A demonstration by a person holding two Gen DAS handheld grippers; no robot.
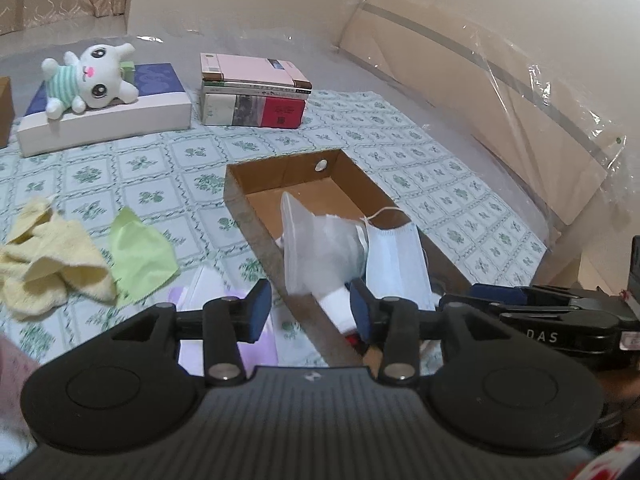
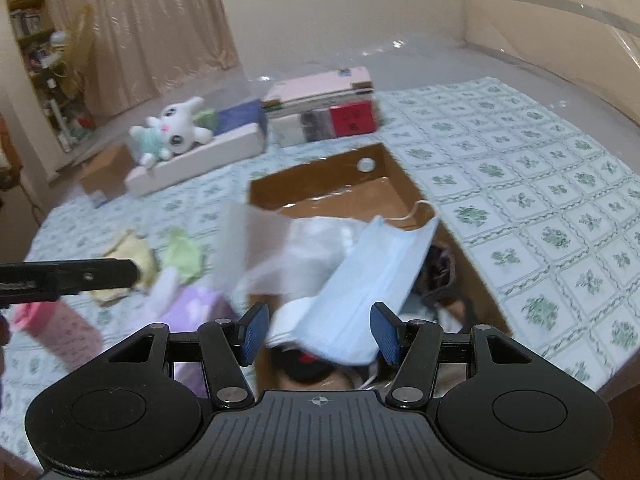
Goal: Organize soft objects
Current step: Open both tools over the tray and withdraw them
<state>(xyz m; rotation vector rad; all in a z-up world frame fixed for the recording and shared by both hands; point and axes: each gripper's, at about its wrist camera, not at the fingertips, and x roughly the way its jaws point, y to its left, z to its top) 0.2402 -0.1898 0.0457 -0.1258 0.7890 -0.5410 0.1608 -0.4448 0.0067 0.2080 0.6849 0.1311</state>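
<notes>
An open cardboard box [image 1: 304, 168] [image 2: 404, 184] lies on the patterned cloth. A blue face mask [image 1: 396, 260] [image 2: 368, 280] and a clear plastic packet [image 1: 316, 244] [image 2: 272, 248] rest over its near end, on top of other soft items. My left gripper [image 1: 308, 308] is open, just in front of the box and packet. My right gripper [image 2: 318, 336] is open, with the mask lying between and beyond its fingers, not gripped. A yellow cloth [image 1: 52, 256] [image 2: 128, 252] and a green cloth [image 1: 140, 256] [image 2: 184, 256] lie left of the box.
A white plush bunny [image 1: 92, 80] [image 2: 172, 128] lies on a white-and-blue box [image 1: 108, 116]. A book stack [image 1: 256, 92] [image 2: 324, 108] stands behind the cardboard box. A purple packet [image 2: 196, 304] and a pink item [image 2: 56, 328] lie near left. A plastic-wrapped headboard [image 1: 500, 80] runs along the right.
</notes>
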